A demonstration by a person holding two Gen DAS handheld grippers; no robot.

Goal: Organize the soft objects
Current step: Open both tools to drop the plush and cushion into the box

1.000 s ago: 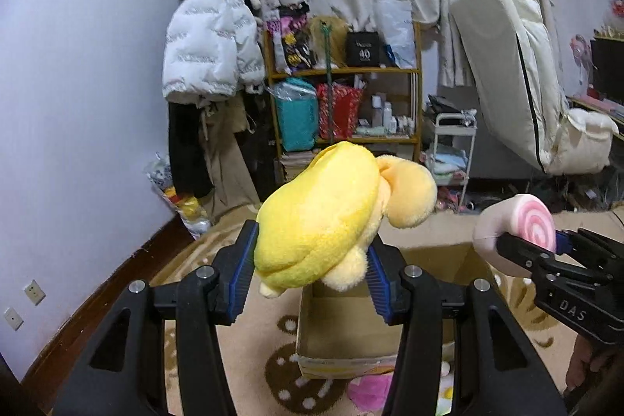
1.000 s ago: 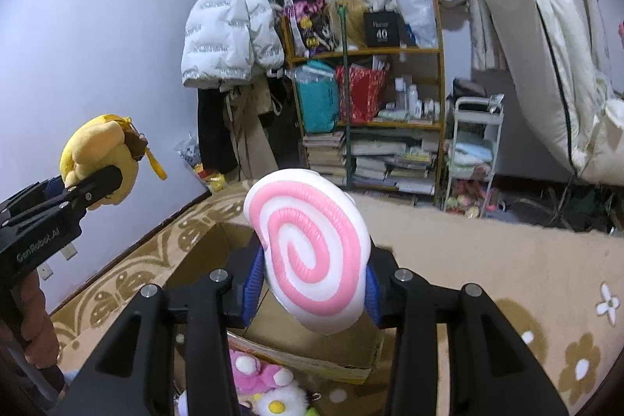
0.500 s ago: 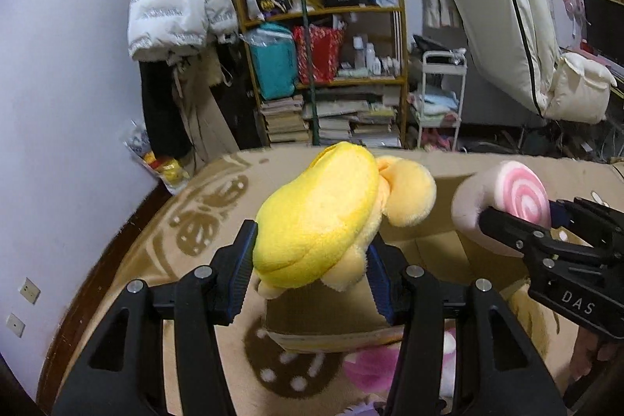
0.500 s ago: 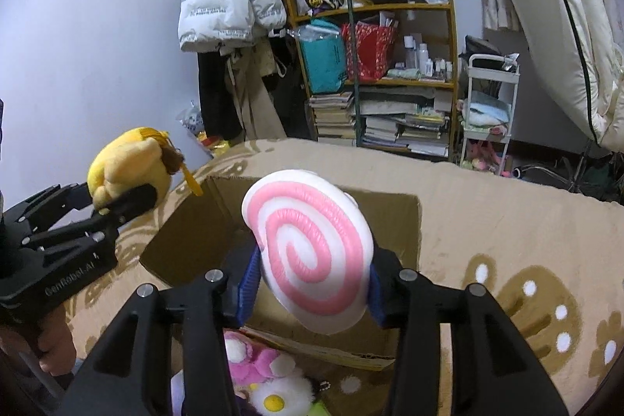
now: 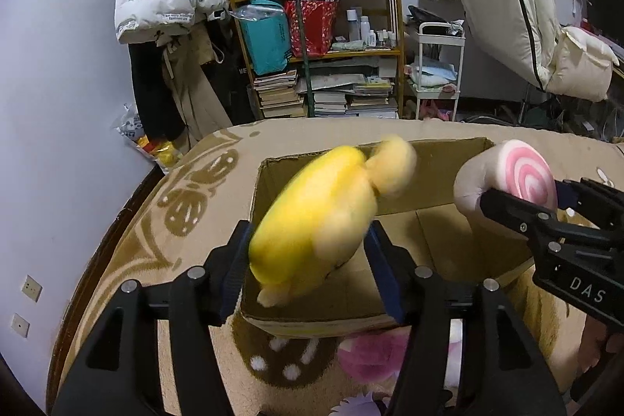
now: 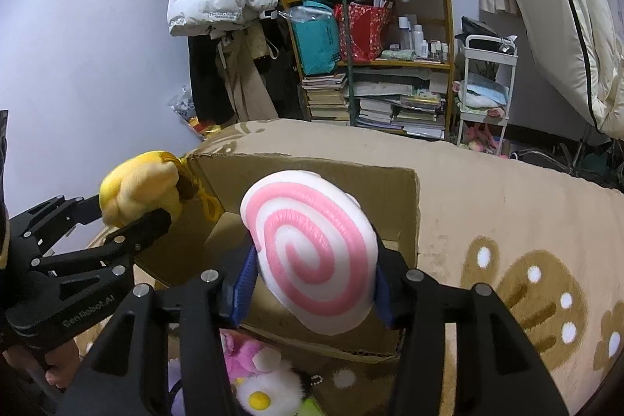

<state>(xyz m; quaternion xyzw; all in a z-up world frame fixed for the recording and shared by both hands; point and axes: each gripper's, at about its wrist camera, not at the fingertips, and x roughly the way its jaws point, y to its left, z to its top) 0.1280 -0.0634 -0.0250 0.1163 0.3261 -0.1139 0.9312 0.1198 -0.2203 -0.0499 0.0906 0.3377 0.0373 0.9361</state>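
Both tools have tipped down and moved in over the cardboard box (image 5: pixel 394 182) since a second ago, when they pointed across the room; the box opening now fills the middle of each view. The left tool (image 5: pixel 312 260) is clamped on the yellow plush toy (image 5: pixel 316 217), its blue pads pressing the toy's sides. The toy is blurred in the left wrist view, so it appears to be in motion. It hangs above the near left part of the open box. The right tool (image 6: pixel 312 279) is clamped on the pink-and-white swirl plush (image 6: pixel 312 252), the spiral face turned toward the camera, and holds it over the right side of the same box. In the right wrist view the yellow toy's cord loop (image 6: pixel 208 203) dangles against the box's left wall.

The box sits on a tan rug (image 6: pixel 507 205) with brown patterns, and more soft toys, a pink one (image 6: pixel 243 357) and a white flower-like one (image 6: pixel 261 392), lie on the rug just in front of the box's near wall.

I judge this to be the placing step: both toys are carried and poised above the container, not yet released. The next move calls for lowering each tool a little further inside the walls, then spreading the pads so the toys drop in, with care that the cord loop does not snag on the cardboard edge.
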